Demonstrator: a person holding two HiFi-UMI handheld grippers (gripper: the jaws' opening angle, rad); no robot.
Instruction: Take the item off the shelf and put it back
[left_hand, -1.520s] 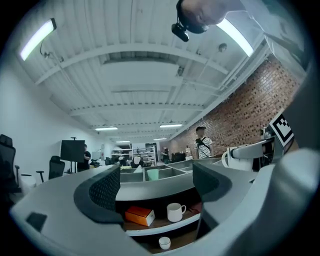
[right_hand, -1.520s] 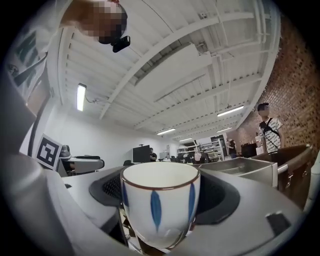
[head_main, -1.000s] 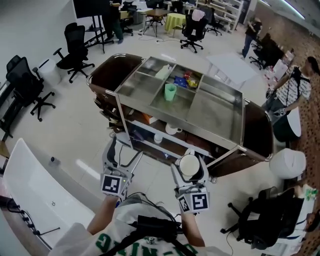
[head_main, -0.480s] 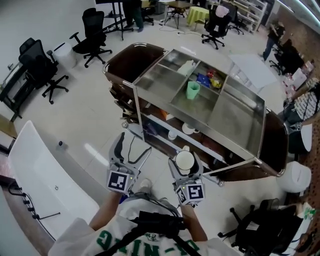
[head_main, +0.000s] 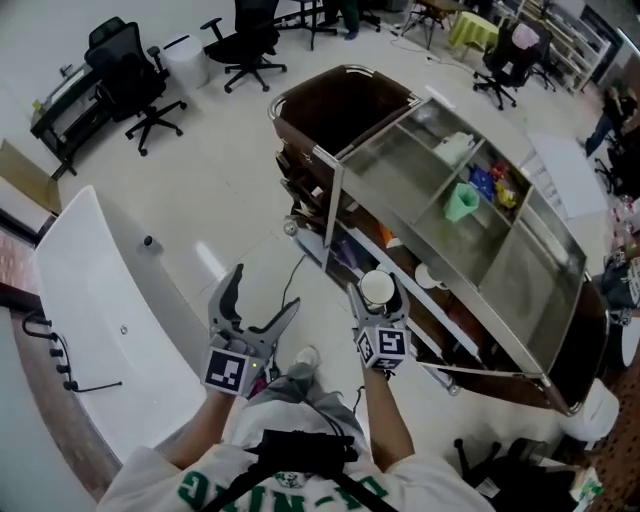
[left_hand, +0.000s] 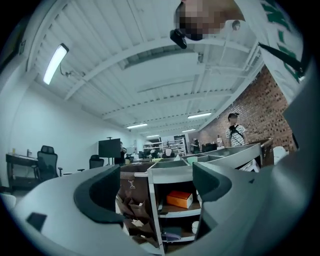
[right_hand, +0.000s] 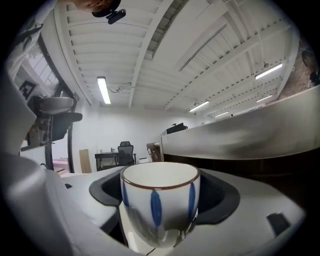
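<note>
Right gripper (head_main: 379, 300) is clamped on a white cup (right_hand: 160, 200) with blue stripes and a brown rim. Cup sits upright between the jaws, off the shelf, in the air close to the open shelf side of the cart (head_main: 520, 265). Left gripper (head_main: 262, 295) has its jaws wide apart with nothing between them, and points at the cart's shelves. Orange box (left_hand: 180, 198) lies on a middle shelf. Green cup (head_main: 460, 202) stands in the cart's top tray.

Head view looks steeply down on the cart (head_main: 395, 175); left gripper view faces it.
</note>
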